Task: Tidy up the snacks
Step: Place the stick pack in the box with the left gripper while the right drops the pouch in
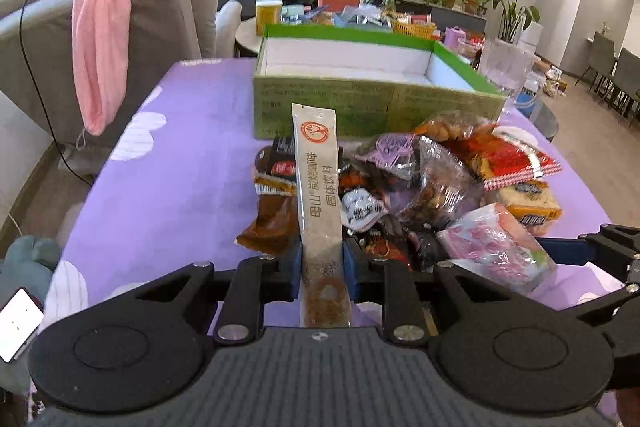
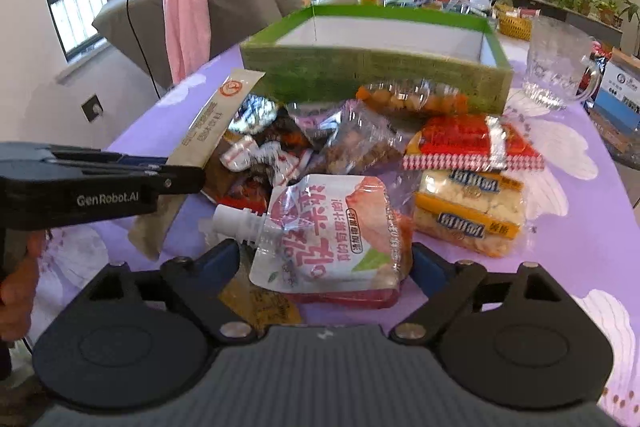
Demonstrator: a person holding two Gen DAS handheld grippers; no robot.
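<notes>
Snack packets in crinkly mixed-colour wrappers [image 2: 360, 147] lay heaped on the purple-clothed desk [image 1: 180, 167], just before an open green cardboard box with white lining [image 1: 360, 95]. Left hand-held gripper [image 1: 322, 259] was clamped on a long beige stick sachet [image 1: 320, 187]. Right hand-held gripper [image 2: 326, 259] was closed against both sides of a pink spouted jelly pouch [image 2: 332, 235].

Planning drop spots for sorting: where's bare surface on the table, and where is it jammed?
Free: the white floor of the green box, bare where visible, and the purple cloth between the sofa-side edge and the snack pile. Crowded: the pile runs up to the box's front wall. The glass mug stands right of the box.
</notes>
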